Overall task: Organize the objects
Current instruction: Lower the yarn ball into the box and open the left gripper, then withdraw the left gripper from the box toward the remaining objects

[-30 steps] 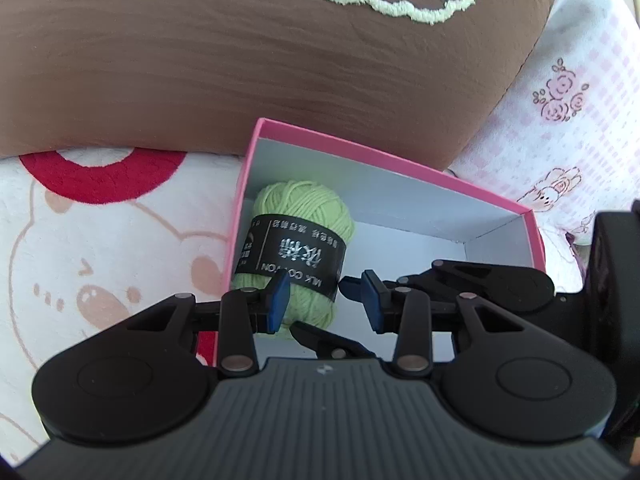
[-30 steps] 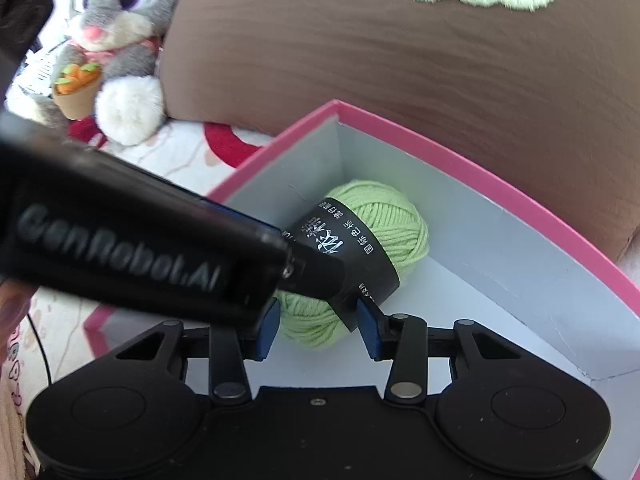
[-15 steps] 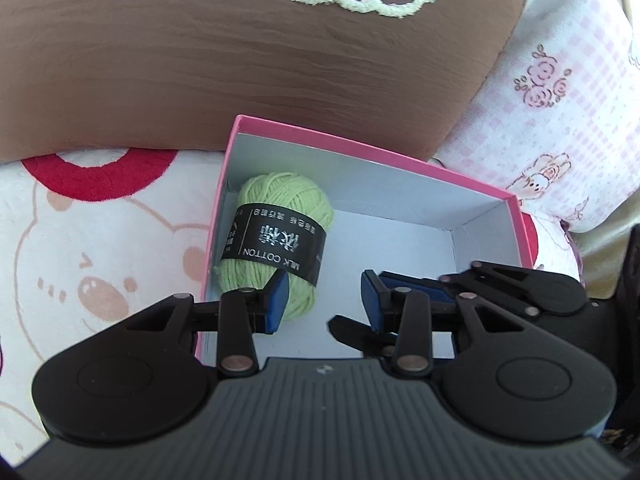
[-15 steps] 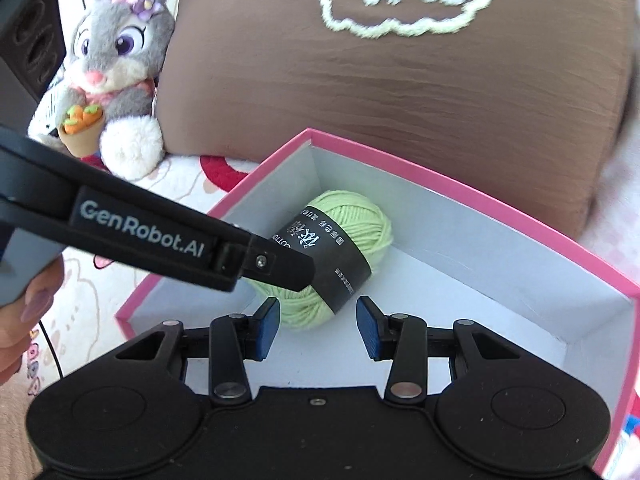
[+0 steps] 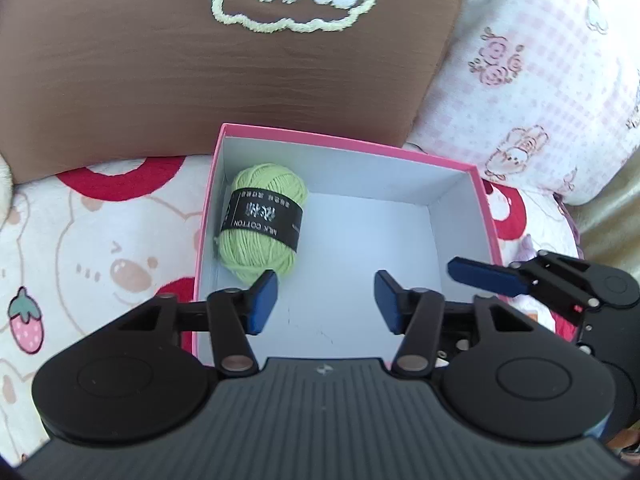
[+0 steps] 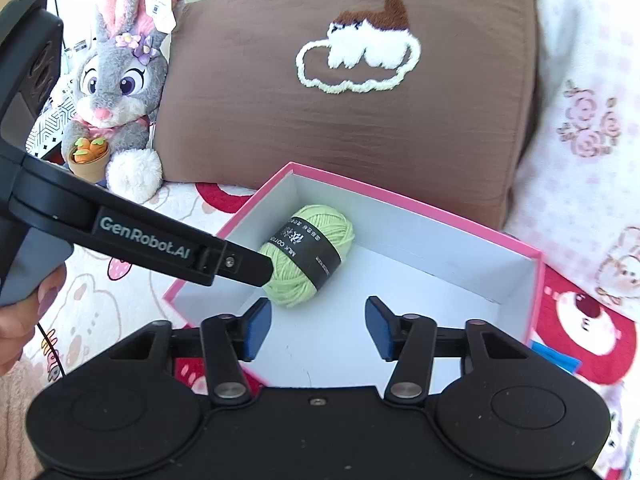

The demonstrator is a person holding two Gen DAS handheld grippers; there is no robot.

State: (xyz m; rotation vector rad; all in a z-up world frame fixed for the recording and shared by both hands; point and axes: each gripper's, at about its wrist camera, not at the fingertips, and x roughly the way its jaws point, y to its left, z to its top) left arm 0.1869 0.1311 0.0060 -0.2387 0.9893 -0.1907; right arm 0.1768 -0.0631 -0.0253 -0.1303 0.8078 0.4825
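A light green yarn ball (image 5: 262, 222) with a black label lies free in the far left corner of a pink box (image 5: 344, 142) with a white inside. My left gripper (image 5: 326, 302) hangs above the box's near part; its jaws are opening and nothing is between them. In the right wrist view the same yarn ball (image 6: 308, 256) rests in the box (image 6: 420, 204). My right gripper (image 6: 318, 326) hovers over the box floor, jaws opening and empty. The left gripper's finger (image 6: 244, 264) reaches in from the left, just before the yarn.
A brown cushion (image 6: 352, 128) with a cloud pattern stands right behind the box. A grey rabbit plush (image 6: 116, 96) sits at the back left, a pink-patterned pillow (image 5: 532, 80) at the right. All rests on a bear-print blanket (image 5: 100, 248). A blue item (image 6: 556, 356) lies by the box's right side.
Both grippers have drawn back and upward from the box, and their jaws now stand wider apart. The yarn ball has stayed in the box's corner.
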